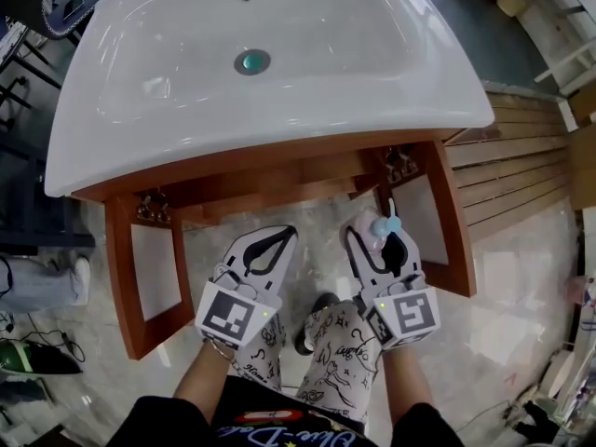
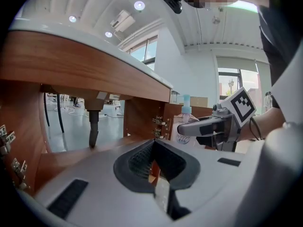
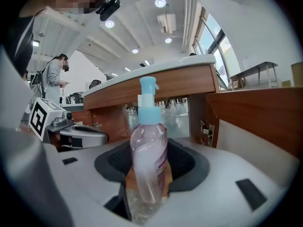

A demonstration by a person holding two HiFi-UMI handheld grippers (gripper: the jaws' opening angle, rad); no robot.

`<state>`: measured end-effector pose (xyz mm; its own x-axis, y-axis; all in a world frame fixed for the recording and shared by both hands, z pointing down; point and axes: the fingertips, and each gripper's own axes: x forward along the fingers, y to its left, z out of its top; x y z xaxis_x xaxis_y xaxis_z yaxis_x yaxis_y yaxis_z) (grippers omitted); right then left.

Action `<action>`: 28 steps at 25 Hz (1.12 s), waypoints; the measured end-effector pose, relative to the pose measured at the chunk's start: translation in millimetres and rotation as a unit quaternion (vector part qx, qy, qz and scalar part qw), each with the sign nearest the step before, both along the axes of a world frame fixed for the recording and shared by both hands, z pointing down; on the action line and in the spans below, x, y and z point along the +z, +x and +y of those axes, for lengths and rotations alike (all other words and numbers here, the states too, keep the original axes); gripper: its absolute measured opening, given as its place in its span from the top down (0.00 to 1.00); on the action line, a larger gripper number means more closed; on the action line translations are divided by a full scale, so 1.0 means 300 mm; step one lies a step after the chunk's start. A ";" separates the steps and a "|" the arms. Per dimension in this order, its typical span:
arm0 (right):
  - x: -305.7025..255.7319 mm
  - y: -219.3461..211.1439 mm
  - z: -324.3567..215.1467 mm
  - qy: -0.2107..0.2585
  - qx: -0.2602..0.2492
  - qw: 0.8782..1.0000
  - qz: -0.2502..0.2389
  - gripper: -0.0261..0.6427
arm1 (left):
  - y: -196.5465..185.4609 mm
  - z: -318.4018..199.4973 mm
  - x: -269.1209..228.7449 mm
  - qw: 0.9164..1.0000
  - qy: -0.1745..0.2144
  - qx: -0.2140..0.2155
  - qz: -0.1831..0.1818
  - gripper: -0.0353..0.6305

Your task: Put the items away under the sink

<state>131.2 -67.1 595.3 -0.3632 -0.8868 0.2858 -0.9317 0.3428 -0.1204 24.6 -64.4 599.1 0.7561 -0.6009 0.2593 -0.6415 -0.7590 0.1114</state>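
Right gripper view: pump bottle [image 3: 149, 150], clear with pinkish liquid and a blue pump, upright.
Grip: right gripper [image 3: 147, 186] is clamped on the bottle's lower body, one jaw on each side.
Bottle's place: held in the air on the near side of the open cabinet [image 1: 279, 170], at the right half of the opening. Not inside yet.
Other hand: left gripper [image 1: 265, 250] has its jaws together with nothing between them. It is just left of the right one and faces the same opening.
Cabinet: wooden, under the white sink [image 1: 447, 91]. The left door [image 1: 154, 277] and right door [image 1: 442, 222] both swing out toward the near side. A drain pipe [image 2: 93, 126] hangs inside at the far left.
Done, as judged: the doors stand open and the bottle is in hand, close to the opening.
Left, as judged: carry the bottle in under the sink, set it down upright, let go, and perhaps shut the doors. Roughly midway for this item.
Count: one bottle, with no other item to stow in sight; two grippers; one sink with one drain plug [image 1: 252, 61]; one cabinet; two doors.
Far off: one person [image 3: 57, 79] stands in the background at the left.
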 end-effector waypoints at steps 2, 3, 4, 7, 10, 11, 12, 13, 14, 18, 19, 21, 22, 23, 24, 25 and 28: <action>0.016 0.004 -0.013 0.014 -0.002 1.000 -0.011 0.64 | 0.011 -0.005 0.029 1.000 0.005 0.003 0.007 0.94; 0.028 0.004 -0.023 0.022 -0.005 1.000 -0.014 0.64 | 0.016 -0.009 0.046 1.000 0.008 0.004 0.011 0.94; 0.045 0.005 -0.034 0.028 -0.007 1.000 -0.013 0.64 | 0.020 -0.017 0.066 1.000 0.012 0.007 0.012 0.94; 0.101 0.015 -0.059 0.043 -0.010 0.999 -0.005 0.64 | 0.038 -0.043 0.144 0.999 0.032 0.018 0.005 0.94; 0.149 0.033 -0.080 0.063 -0.018 0.998 0.008 0.64 | 0.062 -0.067 0.209 0.998 0.051 0.023 0.007 0.94; 0.164 0.033 -0.085 0.070 -0.023 0.997 0.014 0.64 | 0.066 -0.072 0.227 0.998 0.058 0.025 0.006 0.94; 0.179 0.034 -0.087 0.076 -0.027 0.997 0.018 0.64 | 0.069 -0.074 0.248 0.998 0.063 0.027 0.005 0.94; 0.192 0.036 -0.087 0.082 -0.029 0.996 0.020 0.64 | 0.072 -0.076 0.268 0.997 0.067 0.029 0.005 0.94; 0.205 0.038 -0.088 0.086 -0.030 0.996 0.021 0.64 | 0.074 -0.078 0.286 0.997 0.071 0.030 0.007 0.94; 0.231 0.034 -0.089 0.094 -0.034 0.995 0.019 0.64 | 0.065 -0.090 0.320 0.995 0.093 0.032 0.021 0.94; 0.232 0.032 -0.087 0.096 -0.036 0.995 0.019 0.64 | 0.062 -0.092 0.323 0.994 0.097 0.032 0.025 0.94; 0.230 0.029 -0.077 0.097 -0.037 0.994 0.020 0.64 | 0.056 -0.094 0.330 0.994 0.099 0.030 0.029 0.94; 0.227 0.029 -0.072 0.096 -0.036 0.995 0.014 0.64 | 0.053 -0.093 0.330 0.994 0.099 0.029 0.029 0.94; 0.222 0.030 -0.069 0.095 -0.035 0.995 -0.001 0.64 | 0.050 -0.093 0.327 0.994 0.101 0.030 0.027 0.94; 0.215 0.030 -0.069 0.094 -0.034 0.995 -0.024 0.64 | 0.047 -0.092 0.319 0.993 0.109 0.031 0.023 0.94; 0.206 0.029 -0.070 0.094 -0.035 0.994 -0.046 0.64 | 0.044 -0.089 0.310 0.992 0.119 0.034 0.019 0.94; 0.185 0.016 -0.071 0.101 -0.038 0.993 -0.043 0.64 | 0.029 -0.071 0.299 0.990 0.134 0.035 0.022 0.94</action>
